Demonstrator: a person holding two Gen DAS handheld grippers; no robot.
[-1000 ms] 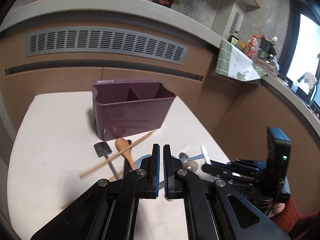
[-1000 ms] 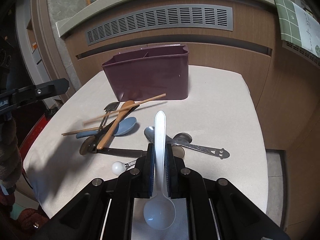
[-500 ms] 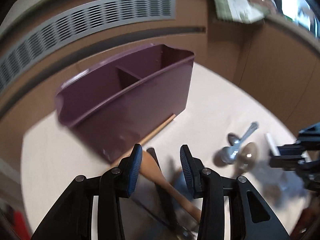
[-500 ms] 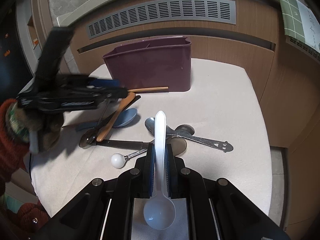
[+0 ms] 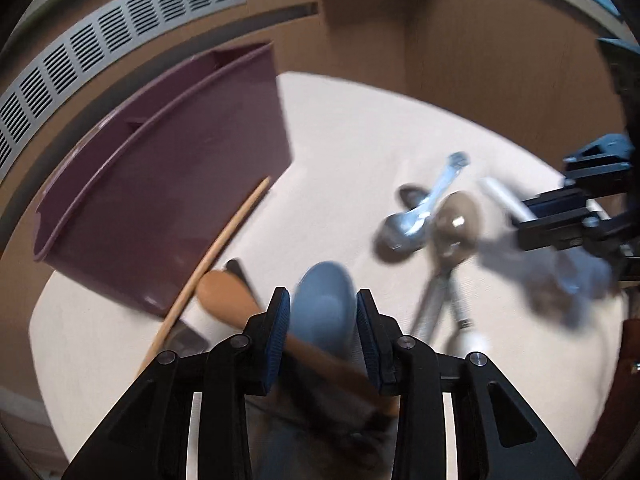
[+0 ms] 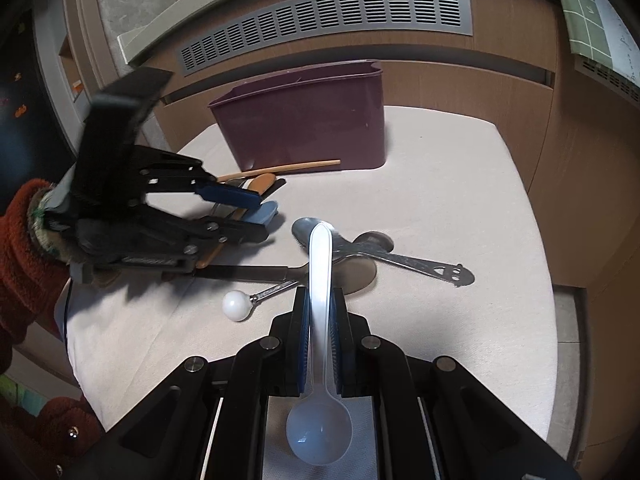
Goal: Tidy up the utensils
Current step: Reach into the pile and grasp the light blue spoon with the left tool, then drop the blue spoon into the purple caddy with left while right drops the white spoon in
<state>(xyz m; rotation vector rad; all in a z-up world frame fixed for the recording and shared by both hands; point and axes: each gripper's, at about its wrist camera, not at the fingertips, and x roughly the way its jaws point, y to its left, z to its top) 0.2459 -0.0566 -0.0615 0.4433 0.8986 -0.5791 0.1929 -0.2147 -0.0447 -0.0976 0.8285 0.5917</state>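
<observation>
two grippers over a scatter of utensils

the pale table point(image 6: 460, 184) fills the middle of both views. the purple caddy point(image 6: 304, 120) stands upright in the upper centre of the right wrist view and sweeps across the upper left of the left wrist view point(image 5: 160, 184), where an inner divider shows near its top.

the left gripper point(image 5: 323, 322) reaches up from the bottom centre of its own view, jaws spread apart. the blue spoon point(image 5: 326, 312) has its bowl between the fingers, and the pictures do not show whether the pads touch it. in the right wrist view this gripper point(image 6: 256, 212) enters from the left edge.

the right gripper point(image 6: 320, 332) sits at bottom centre of its view, clamped on the handle of the white plastic spoon point(image 6: 320, 272), whose bowl lies at the bottom of the frame behind the fingers and whose handle tip points up over the pile.

the metal spoon point(image 6: 384, 258) lies across the centre right. the wooden spoon point(image 5: 228, 300) lies just left of the blue one, crossing under it. a chopstick point(image 5: 224, 248) runs along the caddy's base. a white ball-ended utensil point(image 6: 240, 305) rests at lower left of centre.
</observation>
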